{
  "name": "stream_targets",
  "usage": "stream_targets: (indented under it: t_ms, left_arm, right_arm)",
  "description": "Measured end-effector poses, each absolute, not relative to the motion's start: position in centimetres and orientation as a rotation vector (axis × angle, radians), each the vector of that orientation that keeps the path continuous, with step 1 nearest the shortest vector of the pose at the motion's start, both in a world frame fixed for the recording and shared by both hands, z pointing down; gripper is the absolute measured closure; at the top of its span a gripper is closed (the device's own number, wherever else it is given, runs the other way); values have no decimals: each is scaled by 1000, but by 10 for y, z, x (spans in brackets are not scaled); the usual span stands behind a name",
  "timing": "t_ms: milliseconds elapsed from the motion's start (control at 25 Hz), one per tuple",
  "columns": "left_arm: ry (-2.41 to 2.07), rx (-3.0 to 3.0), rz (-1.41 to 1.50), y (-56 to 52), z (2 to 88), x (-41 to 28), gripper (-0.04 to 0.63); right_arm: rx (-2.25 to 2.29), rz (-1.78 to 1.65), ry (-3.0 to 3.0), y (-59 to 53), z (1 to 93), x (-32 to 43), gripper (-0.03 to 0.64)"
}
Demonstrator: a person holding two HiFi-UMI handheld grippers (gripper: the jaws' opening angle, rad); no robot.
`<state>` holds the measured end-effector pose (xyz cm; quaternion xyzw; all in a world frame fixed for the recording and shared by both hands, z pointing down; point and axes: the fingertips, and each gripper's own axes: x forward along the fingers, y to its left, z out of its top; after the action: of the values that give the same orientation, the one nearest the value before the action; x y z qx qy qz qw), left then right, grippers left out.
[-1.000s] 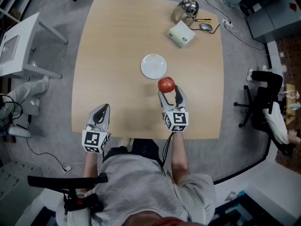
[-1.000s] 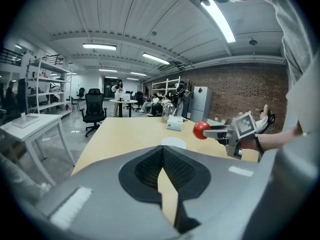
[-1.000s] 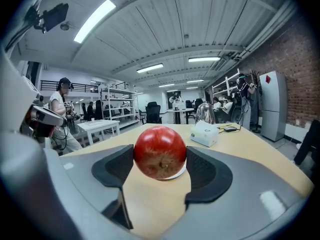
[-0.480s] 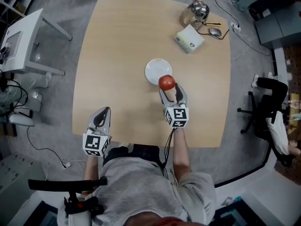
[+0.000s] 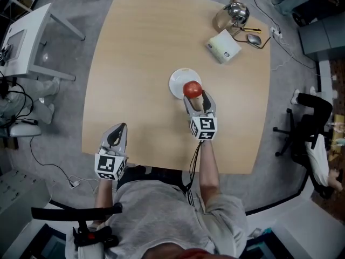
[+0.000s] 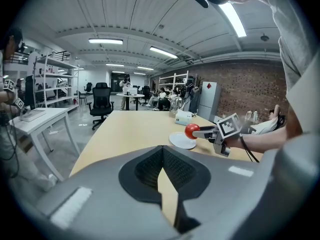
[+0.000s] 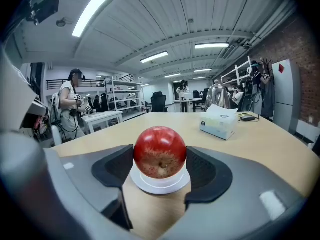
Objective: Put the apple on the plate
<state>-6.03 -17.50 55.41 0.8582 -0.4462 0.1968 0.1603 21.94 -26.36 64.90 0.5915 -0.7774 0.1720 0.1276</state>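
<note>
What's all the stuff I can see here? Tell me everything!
Table: one, light wood, centre.
Plate: one, white, mid-table.
Apple: one, red, over the plate's near edge.
Tissue box: one, whitish, table's far right corner.
Kettle: one, shiny metal, behind the tissue box.
Mouse: one, grey, beside the tissue box.
Side table: one, white, far left.
Office chair: one, black, right.
Left gripper: one, grey, shut, empty, near table edge.
Right gripper: one, grey, shut on the apple.

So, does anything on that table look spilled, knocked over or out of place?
Nothing stands out. The apple is whole and held in the right gripper over the white plate, which lies flat. The kettle and tissue box stand upright at the far corner of the table, with no spill.
</note>
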Motion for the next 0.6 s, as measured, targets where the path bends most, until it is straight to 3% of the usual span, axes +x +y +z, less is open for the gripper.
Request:
stream_targets:
  t_ms: [600]
  left_arm:
    - [-1314, 2391, 576, -173, 563, -65, 575]
  right_arm:
    - [1649, 497, -2256, -285, 668, 215, 281]
